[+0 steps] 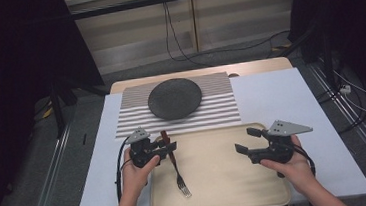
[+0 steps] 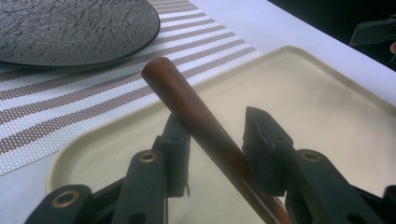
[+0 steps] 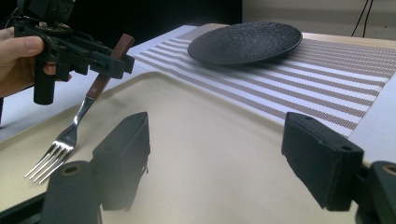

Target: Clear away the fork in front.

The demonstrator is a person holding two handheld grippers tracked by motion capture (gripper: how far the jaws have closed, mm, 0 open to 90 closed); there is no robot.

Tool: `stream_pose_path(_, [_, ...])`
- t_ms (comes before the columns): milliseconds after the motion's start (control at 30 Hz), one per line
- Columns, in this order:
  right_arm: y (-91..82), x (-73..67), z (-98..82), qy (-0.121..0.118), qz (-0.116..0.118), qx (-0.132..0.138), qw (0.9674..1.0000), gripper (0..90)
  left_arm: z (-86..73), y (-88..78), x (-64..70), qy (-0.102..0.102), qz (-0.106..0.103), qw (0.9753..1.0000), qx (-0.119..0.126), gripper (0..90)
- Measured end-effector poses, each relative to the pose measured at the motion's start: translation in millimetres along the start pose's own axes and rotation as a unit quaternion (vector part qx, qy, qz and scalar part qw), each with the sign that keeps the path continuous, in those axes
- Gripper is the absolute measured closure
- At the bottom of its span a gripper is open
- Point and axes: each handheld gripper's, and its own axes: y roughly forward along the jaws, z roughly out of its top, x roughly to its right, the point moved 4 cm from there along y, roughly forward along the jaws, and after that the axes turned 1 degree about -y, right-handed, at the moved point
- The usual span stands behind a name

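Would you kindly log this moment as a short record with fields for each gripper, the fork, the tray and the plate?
left gripper: fingers on either side of the fork's brown handle
right gripper: open, holding nothing, above the tray
fork: handle raised, tines low over the tray
tray: beige, at the table's near edge
plate: dark, bare, on the striped mat beyond the tray

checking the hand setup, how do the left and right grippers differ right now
The left gripper has its fingers around the brown handle of a fork, lifted at a tilt with the tines low over the tray; the right gripper holds nothing. The left gripper's fingers sit close together; the right gripper's are spread wide. Both are black, hand-held, hovering above the tray.
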Motion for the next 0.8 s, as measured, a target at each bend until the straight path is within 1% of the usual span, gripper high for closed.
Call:
stream_pose_path(100, [-0.2,1.2,-3.0,0.0,-0.003,-0.005,1.0,23.5,-1.7,2.1,0.4,-0.001,-0.002,1.0,-0.003,60.9])
stream_pose_path(167, [-0.1,1.3,-3.9,0.002,-0.005,-0.006,1.0,23.5,-2.5,3.4,0.3,0.003,-0.004,1.0,-0.008,60.7])
stream_pose_path(267, [0.0,0.8,-4.4,0.002,-0.003,-0.005,1.0,23.4,-4.1,4.9,-0.8,0.007,0.002,0.9999,-0.012,59.5])
stream_pose_path(433, [-0.2,-1.2,-3.7,-0.006,-0.002,-0.006,1.0,23.1,-8.1,4.8,-5.1,0.004,0.004,0.9999,-0.016,58.0])
stream_pose_path(533, [-0.2,-1.6,-3.1,-0.009,-0.002,-0.005,0.9999,23.0,-9.5,4.1,-6.0,0.006,0.005,0.9998,-0.019,57.4])
stream_pose_path(800, [-1.2,0.9,-3.7,-0.008,-0.006,-0.006,0.9999,23.0,-13.0,1.0,-12.4,0.007,0.016,0.9996,-0.02,55.1])
